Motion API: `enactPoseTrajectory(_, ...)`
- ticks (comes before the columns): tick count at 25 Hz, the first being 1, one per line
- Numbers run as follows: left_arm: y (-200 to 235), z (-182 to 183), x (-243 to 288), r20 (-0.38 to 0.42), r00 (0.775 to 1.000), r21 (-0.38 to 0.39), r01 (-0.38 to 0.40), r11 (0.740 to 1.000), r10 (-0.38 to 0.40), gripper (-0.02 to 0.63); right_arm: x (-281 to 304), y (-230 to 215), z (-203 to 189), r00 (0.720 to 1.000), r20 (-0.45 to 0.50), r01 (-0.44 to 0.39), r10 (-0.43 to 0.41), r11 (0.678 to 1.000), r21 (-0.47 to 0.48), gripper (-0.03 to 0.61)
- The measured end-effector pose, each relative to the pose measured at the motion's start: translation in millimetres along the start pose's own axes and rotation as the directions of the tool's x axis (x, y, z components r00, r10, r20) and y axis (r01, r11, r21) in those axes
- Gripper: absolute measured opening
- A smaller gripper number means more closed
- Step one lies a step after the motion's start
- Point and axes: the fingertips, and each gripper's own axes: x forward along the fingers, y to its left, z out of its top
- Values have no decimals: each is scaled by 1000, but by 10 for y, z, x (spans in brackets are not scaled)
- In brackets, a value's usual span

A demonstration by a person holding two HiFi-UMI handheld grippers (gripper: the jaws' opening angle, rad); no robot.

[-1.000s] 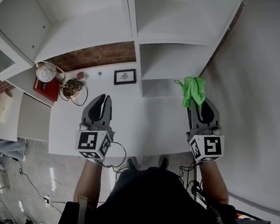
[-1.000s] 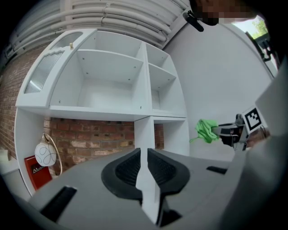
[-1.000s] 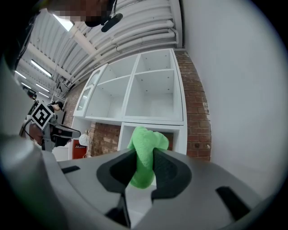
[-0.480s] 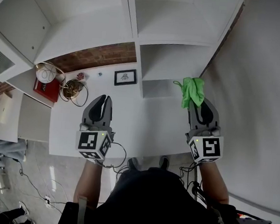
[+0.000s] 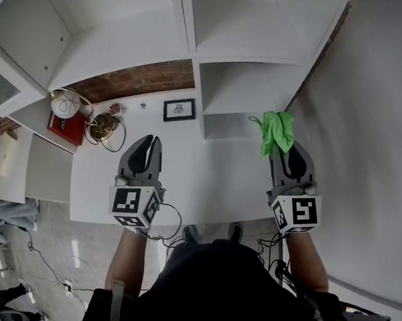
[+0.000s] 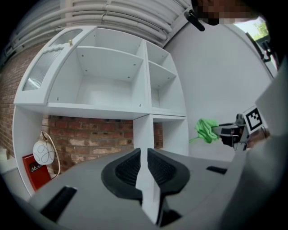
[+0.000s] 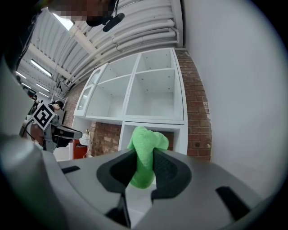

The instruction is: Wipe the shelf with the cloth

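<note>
Overhead, the head view shows 2 grippers held side by side above a white desk (image 5: 213, 178). The left gripper (image 5: 147, 139) hangs over the middle of the desk with nothing in it. The right gripper (image 5: 285, 147) sits near the desk's right edge, and a green cloth (image 5: 276, 131) sticks up out of its tips. The cloth is just in front of the lowest right compartment of the white shelf (image 5: 242, 90), but whether it touches the shelf cannot be told from here. A small framed picture (image 5: 179, 110) and a red box (image 5: 65, 128) stand at the back of the desk, against a brick wall (image 5: 142, 79).

Next, the left gripper view: the jaws are nearly together, with only a thin slit between them and nothing in it. Beyond them rises the empty shelf, and at the right the other gripper holds the cloth out in the air.

Lastly, the right gripper view: the 2 jaws are pressed onto the cloth, which bulges above the pads and hangs a little below them. The shelf's open compartments stand behind it.
</note>
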Motion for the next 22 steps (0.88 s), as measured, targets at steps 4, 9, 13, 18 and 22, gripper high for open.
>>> enactPoseTrajectory(4, -14, -7, 0, -2, 1000, 1, -3, 1000, 3, 46, -5, -5, -17, 1000, 0, -5, 5, 1000, 3, 92)
enactPoseTrajectory(9, -43, -21, 0, -7, 1000, 5, -8, 1000, 8, 46, -10, -18, -26, 1000, 4, -15, 14, 1000, 7, 92)
enactPoseTrajectory(13, -61, -59, 4, -16, 1000, 5, -17, 1000, 17, 46, -6, -26, -50, 1000, 0, -22, 22, 1000, 9, 92)
enactPoseTrajectory(18, -100, -61, 15, -16, 1000, -3, -26, 1000, 25, 46, 6, -46, -75, 999, -3, -32, 33, 999, 17, 92)
enactPoseTrajectory(22, -149, -101, 24, -26, 999, -4, -32, 999, 32, 46, 2, -69, -106, 999, -7, -45, 45, 999, 23, 92)
